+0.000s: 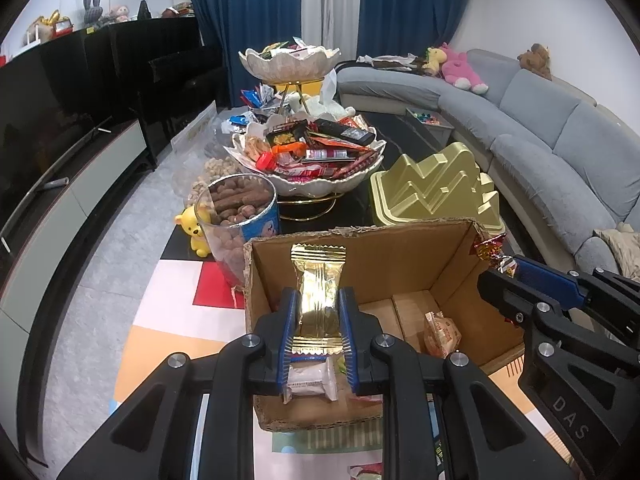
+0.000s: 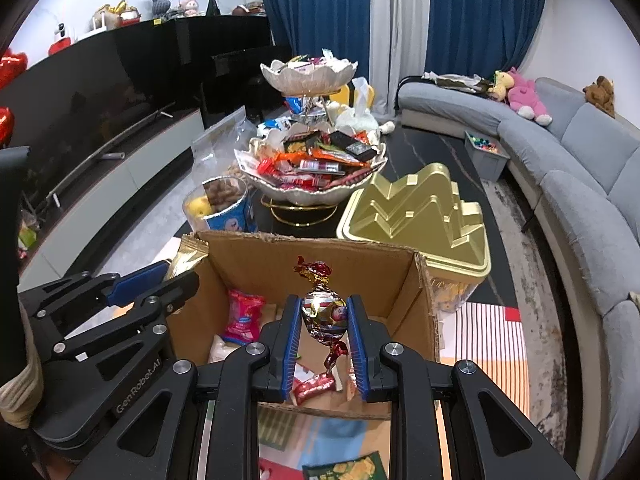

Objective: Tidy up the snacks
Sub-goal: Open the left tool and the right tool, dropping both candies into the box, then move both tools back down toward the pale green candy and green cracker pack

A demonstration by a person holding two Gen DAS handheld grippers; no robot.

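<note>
left wrist view: left gripper (image 1: pixel 318 316) squeezes gold snack pack (image 1: pixel 319 286) over cardboard box (image 1: pixel 452 264) | right gripper (image 2: pixel 324 320) pinches foil candy (image 2: pixel 324 312) there too | few snacks inside | snack bowl (image 1: pixel 352 176) is full, lots left

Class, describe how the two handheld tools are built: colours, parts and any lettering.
Both the left tool and the right tool have black angular frames with triangular cut-outs, silver round bolts and blue ribbed pads. White lettering on the frames reads "GenRobot.AI" and "DAS". A beige knitted sleeve shows at the left.

Blue curtains (image 1: pixel 256 12), grey sofa (image 1: pixel 532 128), black cabinet (image 2: pixel 160 56)
</note>
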